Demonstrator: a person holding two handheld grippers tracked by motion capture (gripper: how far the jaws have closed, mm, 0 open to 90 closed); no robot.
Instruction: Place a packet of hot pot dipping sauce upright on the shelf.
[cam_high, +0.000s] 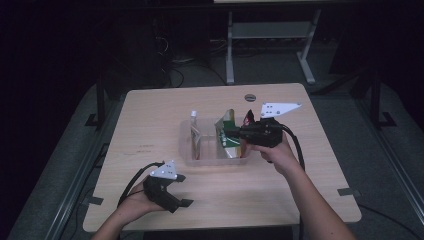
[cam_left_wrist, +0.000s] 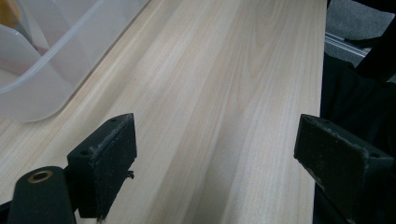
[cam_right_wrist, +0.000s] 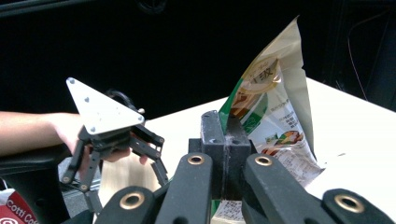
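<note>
Right gripper (cam_high: 231, 131), jaws clamped on a snack pouch (cam_right_wrist: 271, 112) above the clear bin (cam_high: 187, 150); left gripper (cam_high: 182, 190), jaws wide and empty, near the bench's (cam_high: 150, 115) front edge.

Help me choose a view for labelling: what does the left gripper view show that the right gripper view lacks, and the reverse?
Left gripper view alone: its own open jaws over bare wood, and a corner of the clear plastic bin. Right gripper view alone: the right gripper shut on a green and gold snack bag, with the left gripper farther off in a hand. Both share the light wooden table.
</note>
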